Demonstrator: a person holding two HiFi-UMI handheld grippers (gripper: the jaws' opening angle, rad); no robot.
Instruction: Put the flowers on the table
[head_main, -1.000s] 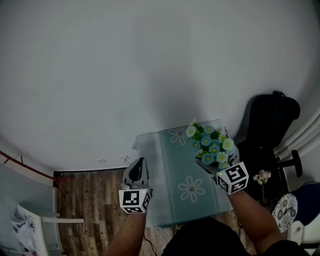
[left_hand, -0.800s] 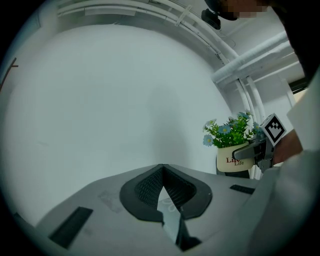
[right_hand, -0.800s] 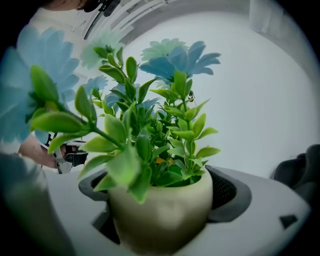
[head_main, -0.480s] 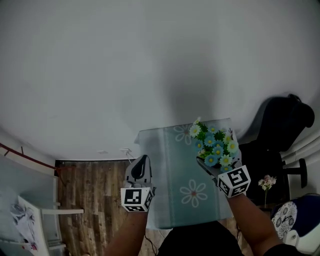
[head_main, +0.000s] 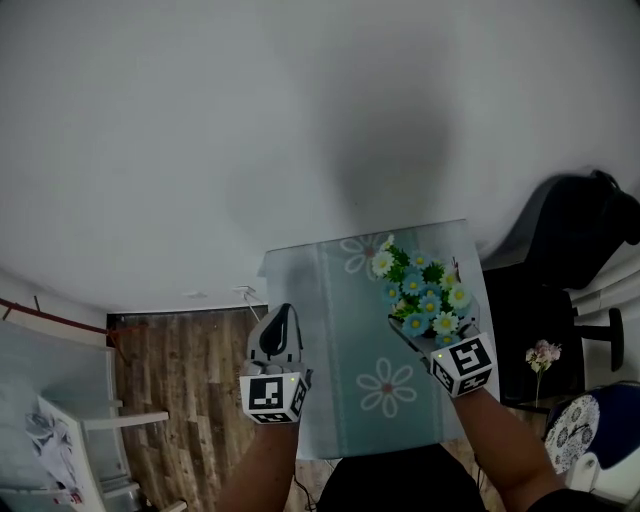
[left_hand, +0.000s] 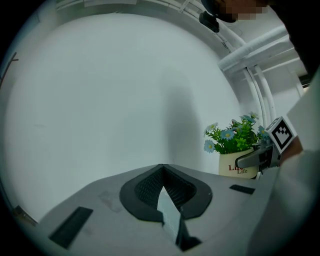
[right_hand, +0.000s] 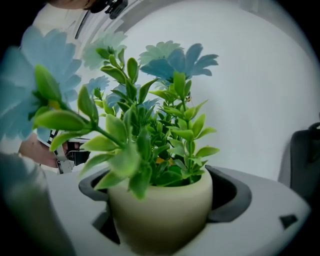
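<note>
A cream pot of blue and white artificial flowers (head_main: 422, 292) sits between the jaws of my right gripper (head_main: 412, 326), which is shut on it. In the right gripper view the pot (right_hand: 161, 214) fills the space between the jaws and green leaves block most of the view. The pot is over the right side of the small table with a teal flower-print cloth (head_main: 352, 330); whether it touches the cloth cannot be told. My left gripper (head_main: 283, 314) hangs at the table's left edge, shut and empty (left_hand: 162, 168). The left gripper view shows the pot (left_hand: 238, 161) at its right.
A white wall rises behind the table. A black chair (head_main: 572, 228) stands to the right, with a small vase of pink flowers (head_main: 541, 356) below it. Wooden floor (head_main: 180, 390) lies to the left, with a white shelf frame (head_main: 85, 440) at the lower left.
The right gripper with the pot has shifted slightly left over the cloth. More of the table's far edge shows. The left gripper has hardly moved.
</note>
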